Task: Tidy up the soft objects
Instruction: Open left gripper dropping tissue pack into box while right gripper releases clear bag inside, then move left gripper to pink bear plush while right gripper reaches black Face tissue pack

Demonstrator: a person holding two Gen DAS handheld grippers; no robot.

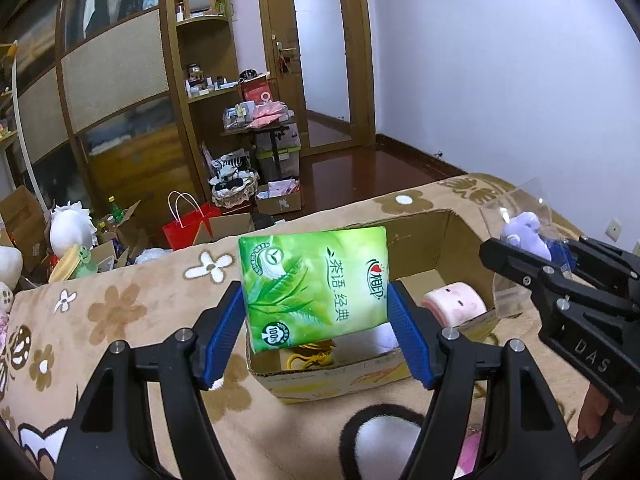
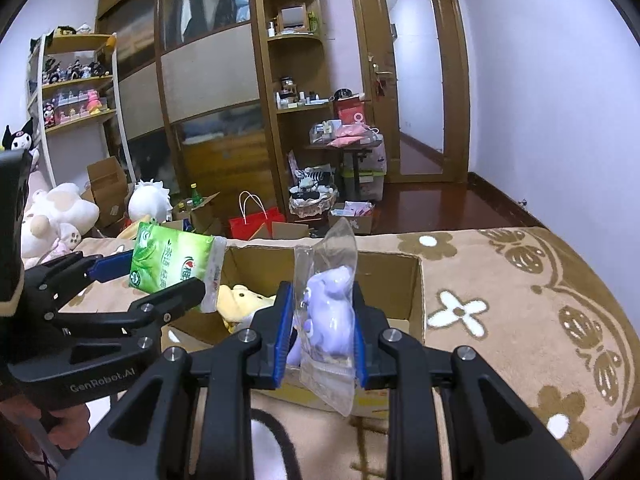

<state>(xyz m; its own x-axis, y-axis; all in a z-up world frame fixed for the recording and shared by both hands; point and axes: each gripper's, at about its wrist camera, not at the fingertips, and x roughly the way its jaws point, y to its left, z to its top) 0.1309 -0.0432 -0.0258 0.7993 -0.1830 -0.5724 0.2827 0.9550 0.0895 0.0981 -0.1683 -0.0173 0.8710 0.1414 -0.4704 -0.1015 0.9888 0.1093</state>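
My left gripper is shut on a green tissue pack and holds it above the left end of an open cardboard box on the bed. The pack also shows in the right wrist view. My right gripper is shut on a purple plush in a clear plastic bag, held over the box; it appears at the right of the left wrist view. Inside the box lie a pink roll, a yellow plush and a yellow cord.
The beige flowered blanket covers the bed around the box. Beyond the bed's far edge stand a red paper bag, cardboard boxes and plush toys on the floor, with a wardrobe, shelves and a door behind.
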